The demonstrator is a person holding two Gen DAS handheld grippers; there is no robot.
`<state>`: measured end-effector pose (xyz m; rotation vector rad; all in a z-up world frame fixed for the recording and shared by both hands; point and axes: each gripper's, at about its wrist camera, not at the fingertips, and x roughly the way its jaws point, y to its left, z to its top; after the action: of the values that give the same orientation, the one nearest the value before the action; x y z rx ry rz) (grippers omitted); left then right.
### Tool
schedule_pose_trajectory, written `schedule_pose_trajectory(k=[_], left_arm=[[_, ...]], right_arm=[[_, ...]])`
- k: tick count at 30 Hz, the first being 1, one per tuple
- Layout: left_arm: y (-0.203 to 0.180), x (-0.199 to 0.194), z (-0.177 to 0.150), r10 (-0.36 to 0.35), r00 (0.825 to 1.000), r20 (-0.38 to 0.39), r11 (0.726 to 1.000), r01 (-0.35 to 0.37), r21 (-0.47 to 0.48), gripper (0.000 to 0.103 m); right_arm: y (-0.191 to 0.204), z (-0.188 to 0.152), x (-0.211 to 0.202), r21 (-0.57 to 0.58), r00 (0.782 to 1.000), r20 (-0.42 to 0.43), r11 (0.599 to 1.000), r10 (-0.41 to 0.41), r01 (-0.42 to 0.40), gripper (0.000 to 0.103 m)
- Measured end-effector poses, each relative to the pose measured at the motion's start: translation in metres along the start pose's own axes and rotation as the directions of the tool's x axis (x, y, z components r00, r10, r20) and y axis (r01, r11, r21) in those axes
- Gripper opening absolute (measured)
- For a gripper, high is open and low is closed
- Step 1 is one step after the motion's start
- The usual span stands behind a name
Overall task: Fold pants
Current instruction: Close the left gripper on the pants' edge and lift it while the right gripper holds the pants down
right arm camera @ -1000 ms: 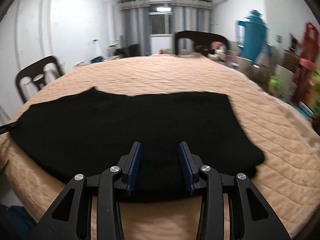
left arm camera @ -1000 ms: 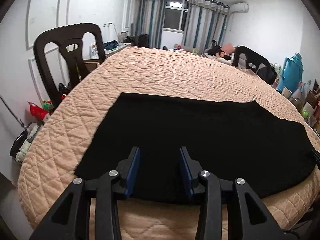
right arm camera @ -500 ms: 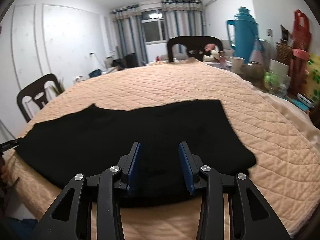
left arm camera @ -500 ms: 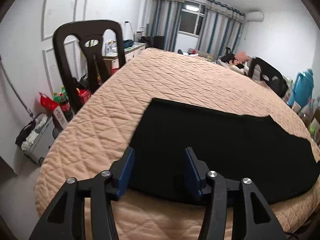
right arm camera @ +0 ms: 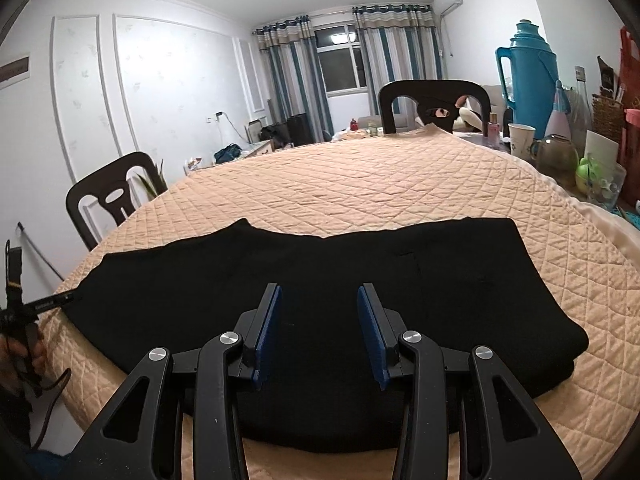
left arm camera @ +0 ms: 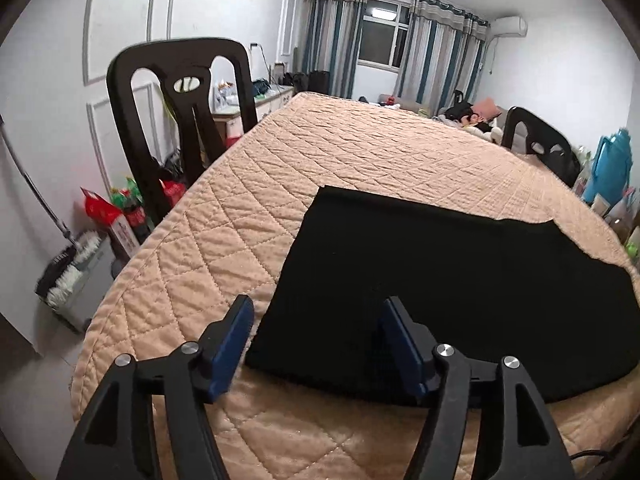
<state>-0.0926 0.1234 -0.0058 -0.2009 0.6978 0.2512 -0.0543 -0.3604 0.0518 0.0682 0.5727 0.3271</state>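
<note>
Both grippers, left gripper [left arm camera: 316, 326] and right gripper [right arm camera: 318, 326], gape empty over black pants [right arm camera: 320, 280] lying crosswise on the quilt [right arm camera: 380, 184]; their near edge is hidden.

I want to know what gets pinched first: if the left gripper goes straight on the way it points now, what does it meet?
Probably the near left corner of the flat black pants on the peach quilted cover. The left gripper is open, its fingers either side of that corner; its height above the cloth is unclear.

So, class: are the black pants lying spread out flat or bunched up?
Spread flat. The black pants lie smooth on the quilted cover; the thick right-hand edge suggests stacked layers, perhaps one fold already.
</note>
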Motion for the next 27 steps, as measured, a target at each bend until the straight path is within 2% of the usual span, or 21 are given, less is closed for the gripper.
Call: schedule_pose_trajectory(k=[1,3,4,6,9,11,15,17,20,23,27], left_arm=[[-0.005,0.000,-0.001,0.016,1.000,0.006,1.000,-0.016,0.015,0.067],[-0.010,-0.002,-0.002,0.024,1.000,0.010,0.999,-0.024,0.033,0.056],[-0.011,-0.002,-0.001,0.015,1.000,0.007,0.999,-0.015,0.032,0.050],[-0.013,-0.003,-0.001,-0.015,1.000,-0.003,0.999,0.015,0.030,0.033],[-0.019,-0.003,0.000,-0.035,0.999,-0.012,0.999,0.035,0.039,0.019],[-0.018,-0.002,0.002,-0.063,0.998,-0.025,0.998,0.064,0.015,0.016],[-0.009,0.000,0.013,-0.189,0.981,-0.044,0.979,0.184,-0.088,0.014],[-0.010,-0.003,0.020,-0.257,0.966,-0.032,0.961,0.251,-0.116,0.014],[-0.030,-0.010,0.033,-0.348,0.937,-0.005,0.933,0.346,-0.100,0.014],[-0.066,-0.014,0.046,-0.449,0.894,0.003,0.893,0.448,-0.048,0.014],[-0.132,-0.012,0.054,-0.571,0.820,-0.041,0.819,0.572,0.042,0.014]], right_arm=[[-0.001,0.000,0.000,0.002,1.000,-0.001,1.000,0.000,0.000,0.040],[-0.002,-0.001,0.000,0.009,1.000,-0.003,1.000,0.002,-0.001,0.040],[-0.002,-0.001,0.000,0.011,1.000,-0.003,1.000,0.002,-0.002,0.040],[-0.003,-0.002,0.000,0.018,1.000,-0.001,1.000,0.004,-0.004,0.040],[-0.001,-0.002,0.000,0.017,1.000,0.002,1.000,0.005,-0.005,0.040],[-0.001,-0.002,0.000,0.018,1.000,0.002,1.000,0.008,-0.008,0.040],[0.002,-0.003,0.000,0.016,1.000,0.002,1.000,0.011,-0.011,0.040],[0.002,-0.003,-0.001,0.020,1.000,0.004,1.000,0.016,-0.016,0.040],[0.001,-0.003,-0.001,0.034,0.999,0.005,0.999,0.033,-0.034,0.040],[0.000,-0.003,-0.001,0.052,0.998,0.006,0.997,0.062,-0.062,0.040],[0.001,-0.004,0.000,0.052,0.997,0.003,0.996,0.072,-0.072,0.040]])
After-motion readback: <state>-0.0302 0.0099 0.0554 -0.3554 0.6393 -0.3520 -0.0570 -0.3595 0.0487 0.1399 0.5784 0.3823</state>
